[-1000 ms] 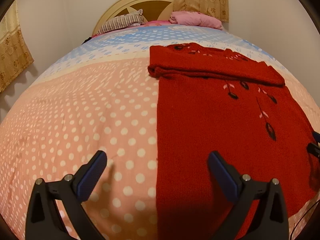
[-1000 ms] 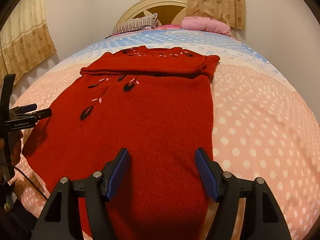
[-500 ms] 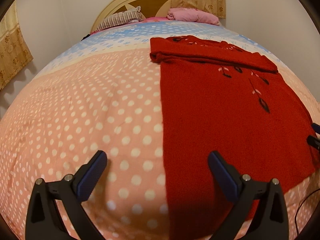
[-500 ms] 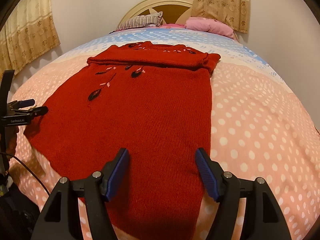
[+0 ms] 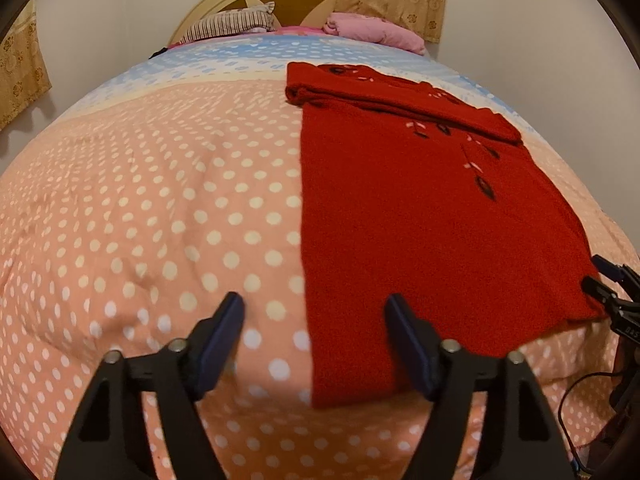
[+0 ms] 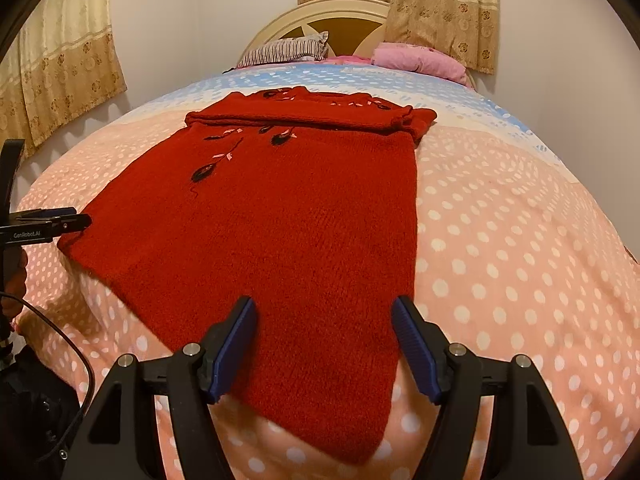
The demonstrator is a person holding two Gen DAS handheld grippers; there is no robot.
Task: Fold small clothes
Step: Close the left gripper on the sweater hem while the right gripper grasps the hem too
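Both my left gripper (image 5: 314, 338) and right gripper (image 6: 324, 340) have pulled back, wide open and empty, so the red knitted sweater's (image 6: 288, 224) near hem now shows on the pink polka-dot quilt (image 5: 140, 208).

Both grippers being drawn back from the red sweater (image 5: 420, 216), its near hem now being shown in full toward the lower frame, more dotted quilt (image 5: 140, 220) being revealed.

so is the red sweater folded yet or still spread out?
Partly folded. The red sweater has its top turned over in a band near the pillows; the body lies spread flat on the dotted bedspread.
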